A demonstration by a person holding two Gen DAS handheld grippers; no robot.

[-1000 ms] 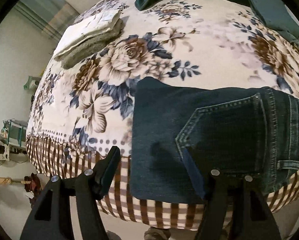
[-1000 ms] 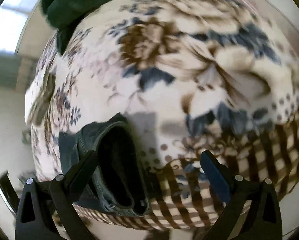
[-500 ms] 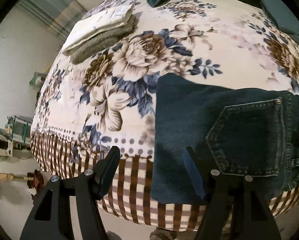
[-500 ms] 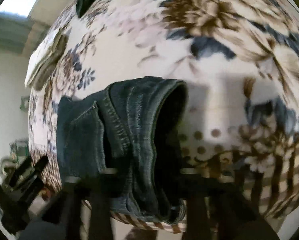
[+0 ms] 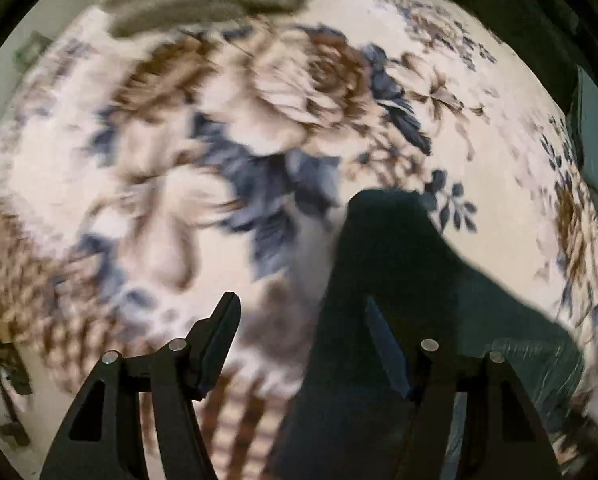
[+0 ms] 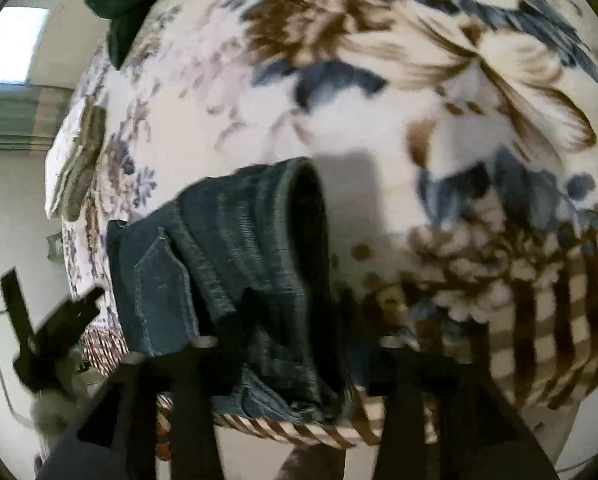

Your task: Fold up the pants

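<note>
The folded jeans lie at the near edge of the floral bedspread, thick, heavy, floppy denim best pinched through its doubled edge, with the left gripper spread wide and empty beside them, the right gripper's closure too blurred to tell.

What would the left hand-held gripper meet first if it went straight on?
Probably the floral blanket: the left hand-held gripper has open jaws, bare blanket showing between them. Its right finger overlaps the folded jeans' edge, so denim might touch first; blur hides depth.
</note>
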